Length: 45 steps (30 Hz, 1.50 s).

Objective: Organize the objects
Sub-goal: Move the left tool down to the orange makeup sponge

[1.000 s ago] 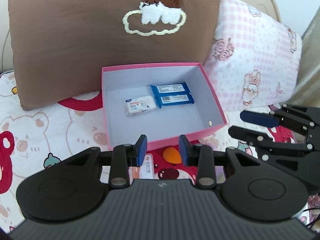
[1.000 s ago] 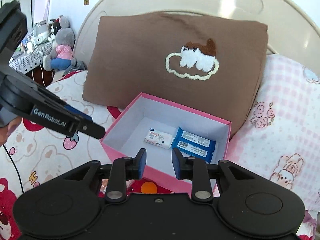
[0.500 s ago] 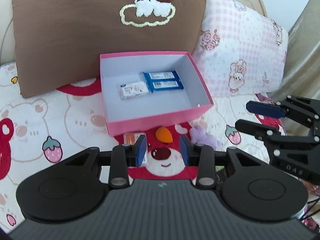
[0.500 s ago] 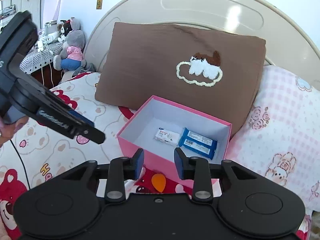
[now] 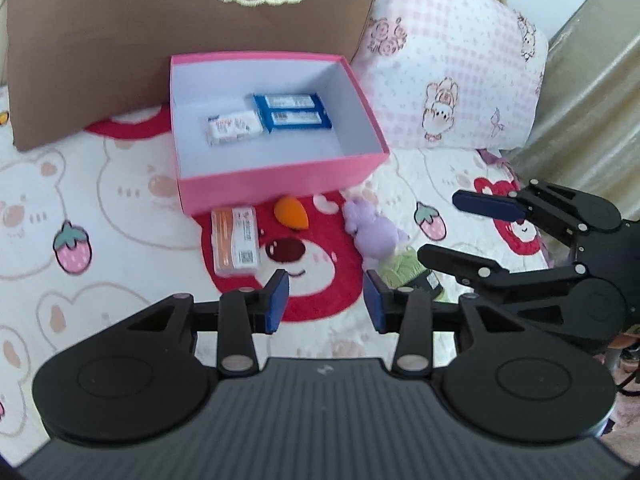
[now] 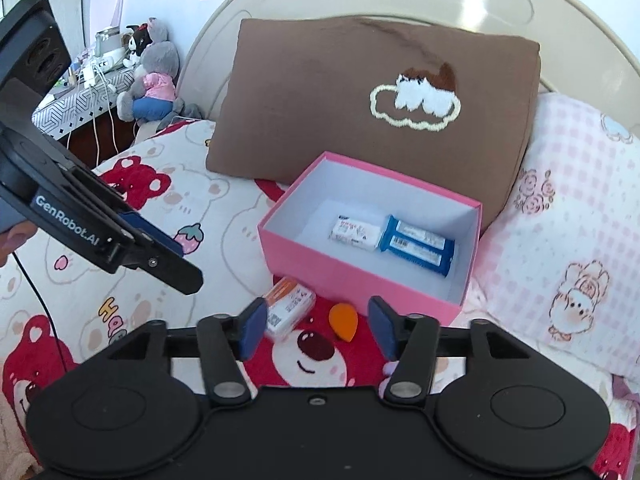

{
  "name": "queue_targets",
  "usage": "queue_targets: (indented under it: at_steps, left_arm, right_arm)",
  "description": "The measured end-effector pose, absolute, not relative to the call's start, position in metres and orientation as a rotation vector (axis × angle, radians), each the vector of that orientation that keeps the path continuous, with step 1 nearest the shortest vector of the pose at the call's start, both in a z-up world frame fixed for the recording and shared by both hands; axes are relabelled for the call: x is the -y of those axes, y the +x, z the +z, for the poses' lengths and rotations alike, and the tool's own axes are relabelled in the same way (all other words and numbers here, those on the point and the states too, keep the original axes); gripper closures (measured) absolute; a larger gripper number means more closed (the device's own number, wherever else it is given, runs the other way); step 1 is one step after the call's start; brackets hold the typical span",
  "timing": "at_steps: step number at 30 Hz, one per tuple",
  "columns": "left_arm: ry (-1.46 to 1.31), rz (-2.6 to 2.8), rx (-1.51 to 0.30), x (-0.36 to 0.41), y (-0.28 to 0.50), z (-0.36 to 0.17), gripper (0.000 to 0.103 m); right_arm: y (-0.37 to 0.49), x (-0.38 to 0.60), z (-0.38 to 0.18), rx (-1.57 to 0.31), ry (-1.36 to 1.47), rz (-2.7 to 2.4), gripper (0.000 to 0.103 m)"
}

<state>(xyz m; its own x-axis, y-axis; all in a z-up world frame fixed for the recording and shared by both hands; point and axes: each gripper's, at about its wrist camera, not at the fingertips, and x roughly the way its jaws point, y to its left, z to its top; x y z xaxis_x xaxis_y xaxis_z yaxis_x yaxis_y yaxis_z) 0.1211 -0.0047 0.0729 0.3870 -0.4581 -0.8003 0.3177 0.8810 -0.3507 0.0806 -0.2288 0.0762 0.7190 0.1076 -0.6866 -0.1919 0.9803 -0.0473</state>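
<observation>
Two pillows lean at the head of my bed (image 5: 80, 184), a brown pillow (image 5: 120, 40) behind the pink box (image 5: 280, 178). Inside it lie two blue packets (image 5: 294, 112) and a white packet (image 5: 234, 128). Just before it rest a purple plush (image 5: 374, 232), an orange-striped pack (image 5: 236, 240) and an orange sponge (image 5: 291, 212). My left hand-held gripper (image 5: 326, 300) and right hand-held gripper (image 6: 316, 328) have just been spreading, both empty.

The bed (image 5: 132, 184), under a bear-print quilt, carries a pink box (image 5: 280, 184), a small orange-and-white packet (image 5: 236, 240), an orange makeup sponge (image 5: 290, 213), what may be a purple plush toy (image 5: 374, 232), and two pillows.
</observation>
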Motion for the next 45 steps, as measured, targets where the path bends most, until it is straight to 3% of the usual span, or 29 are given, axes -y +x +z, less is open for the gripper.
queue_targets:
  at_steps: [5, 16, 21, 31, 40, 42, 45]
  left_arm:
    - [-0.145, -0.519, -1.09, 0.008, 0.117, 0.062, 0.062]
    - [-0.146, -0.503, -1.138, 0.013, 0.12, 0.033, 0.053]
    - [-0.127, -0.469, -1.129, 0.015, 0.124, 0.019, 0.041]
    - [-0.128, -0.428, -1.068, 0.023, 0.14, -0.01, 0.029]
    - [-0.17, -0.43, -1.029, 0.028, 0.154, -0.036, 0.017]
    - [-0.188, -0.424, -1.01, 0.026, 0.157, -0.04, 0.009]
    - [-0.219, -0.426, -0.978, 0.022, 0.162, -0.044, 0.005]
  right_arm:
    - [0.076, 0.232, 0.067, -0.763, -0.092, 0.161, 0.023]
    - [0.079, 0.244, 0.037, -0.809, -0.054, 0.172, 0.022]
    - [0.081, 0.245, 0.023, -0.761, -0.074, 0.19, 0.022]
    - [0.092, 0.249, -0.011, -0.665, -0.114, 0.187, 0.017]
    - [0.104, 0.246, -0.038, -0.657, -0.129, 0.182, 0.016]
    - [0.107, 0.247, -0.044, -0.671, -0.118, 0.175, 0.016]
    - [0.115, 0.249, -0.053, -0.726, -0.069, 0.166, 0.016]
